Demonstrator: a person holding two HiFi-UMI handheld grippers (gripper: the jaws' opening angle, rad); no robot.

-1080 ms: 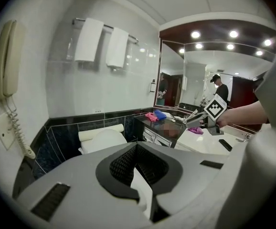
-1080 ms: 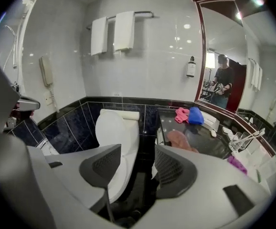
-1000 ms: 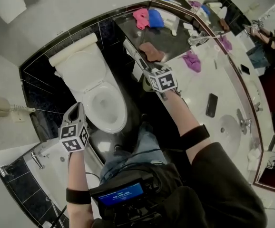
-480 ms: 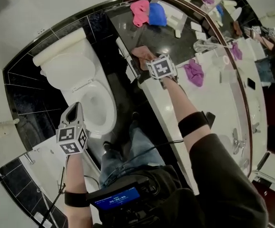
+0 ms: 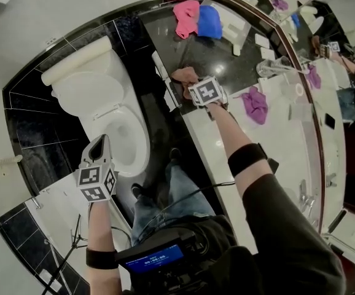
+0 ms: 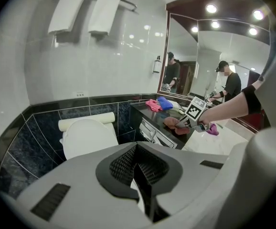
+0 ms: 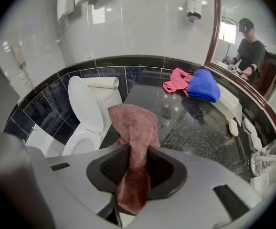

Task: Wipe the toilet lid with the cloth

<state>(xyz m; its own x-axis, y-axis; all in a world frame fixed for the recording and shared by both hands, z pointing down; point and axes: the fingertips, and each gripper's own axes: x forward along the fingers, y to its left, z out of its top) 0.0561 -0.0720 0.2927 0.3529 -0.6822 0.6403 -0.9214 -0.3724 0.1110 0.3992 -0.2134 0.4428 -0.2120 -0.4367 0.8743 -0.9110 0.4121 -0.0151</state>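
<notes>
The toilet is the biggest thing in my feed, standing against the dark tiled wall with its lid raised against the tank and the bowl open. To its right runs the black counter, and beyond that the white counter under the mirror.

My left gripper hangs over the front rim of the bowl. Its jaws are pressed together with nothing between them.

My right gripper is out over the near edge of the black counter. Its jaws have just been closing and are now clamped on the cloth, a brownish-pink one that sticks up from between the pads and folds over at the top. So the cloth is at the counter, well apart from the lid.

3 smaller cloths lie about: a pink cloth and a blue cloth touching at the back of the black counter, and a purple cloth on the white one.
</notes>
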